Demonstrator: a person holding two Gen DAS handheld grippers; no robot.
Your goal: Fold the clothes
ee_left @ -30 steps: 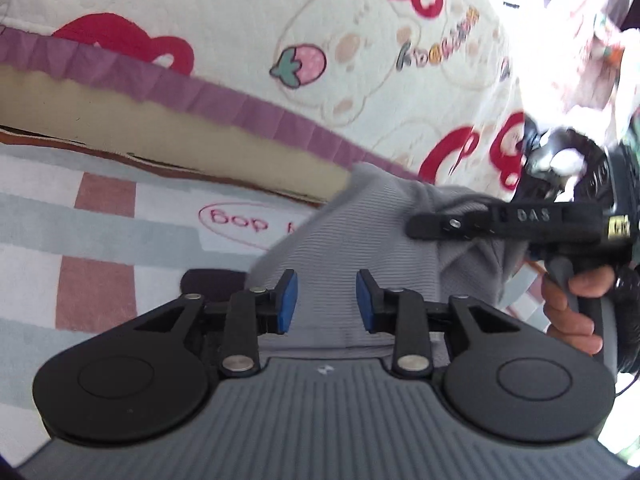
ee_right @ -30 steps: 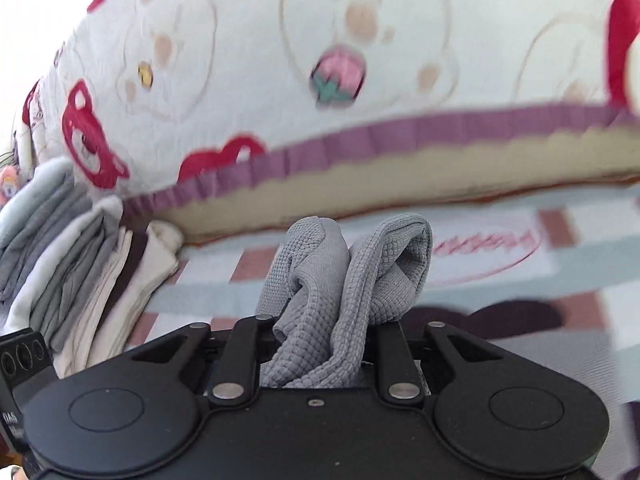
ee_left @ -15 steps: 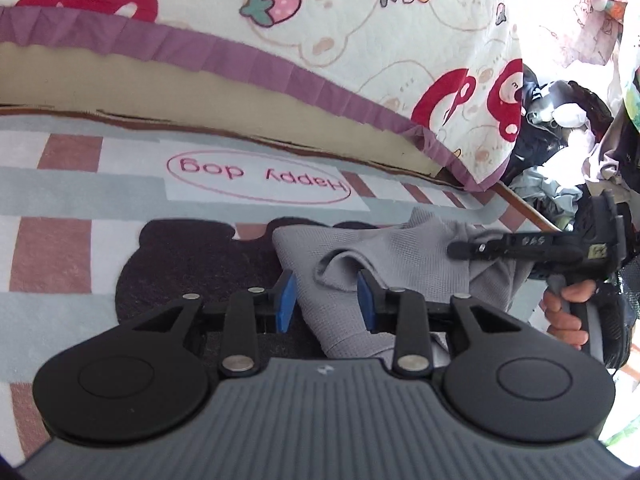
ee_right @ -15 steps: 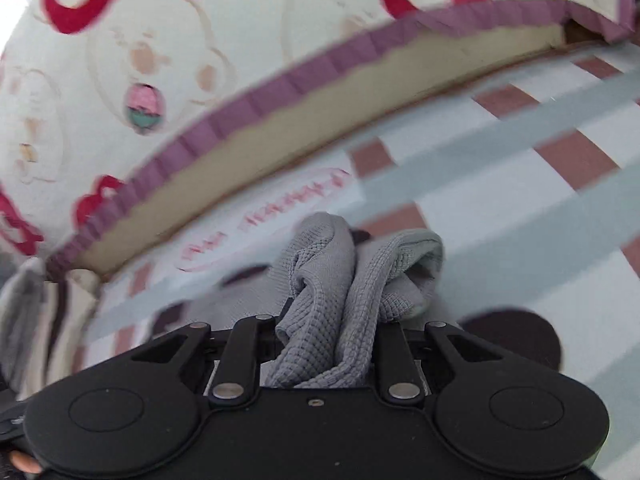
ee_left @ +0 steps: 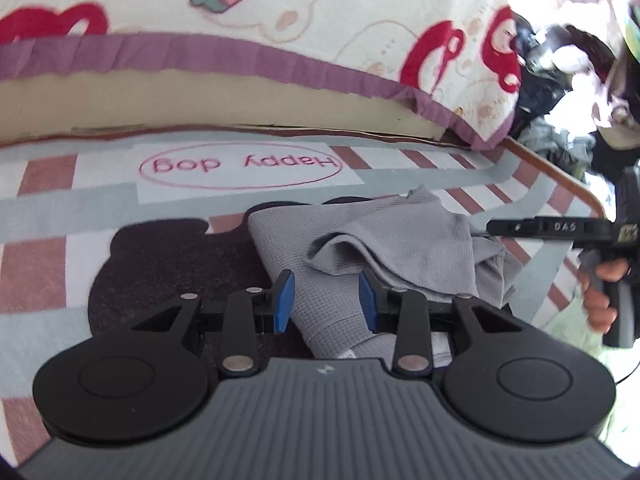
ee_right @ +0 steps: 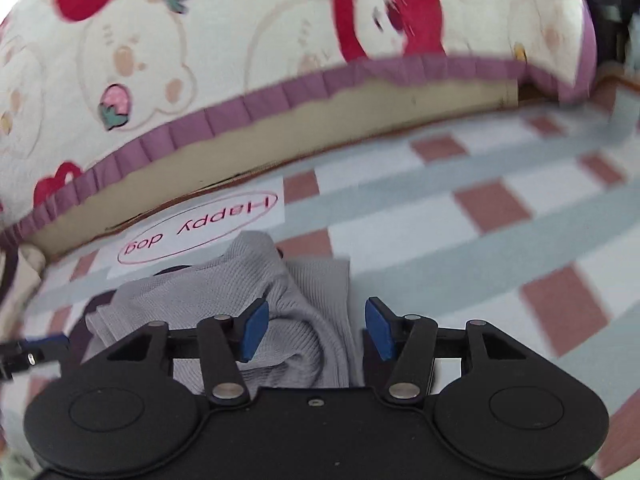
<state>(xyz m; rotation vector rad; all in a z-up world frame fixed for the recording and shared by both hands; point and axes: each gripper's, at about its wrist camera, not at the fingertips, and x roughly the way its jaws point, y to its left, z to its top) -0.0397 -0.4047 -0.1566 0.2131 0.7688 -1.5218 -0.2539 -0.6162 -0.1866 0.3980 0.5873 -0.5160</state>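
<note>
Lying crumpled on checked mat (ee_left: pixel 60 208), grey waffle-knit garment (ee_left: pixel 384 240) w/ both hand-held grippers, left (ee_left: pixel 325 301) & right (ee_right: pixel 316 330), released.

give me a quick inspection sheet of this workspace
surface: checked mat printed "Happy dog", dark bear-shaped patch under the cloth
job's things: grey waffle-knit garment lying rumpled, partly folded over
clutter: dark jumble of items, too blurred to name
grippers: left gripper open over the garment; right gripper open, cloth between its fingers, not clamped
cables: thin black cable
surroundings: bear-and-strawberry quilt with purple frill
</note>
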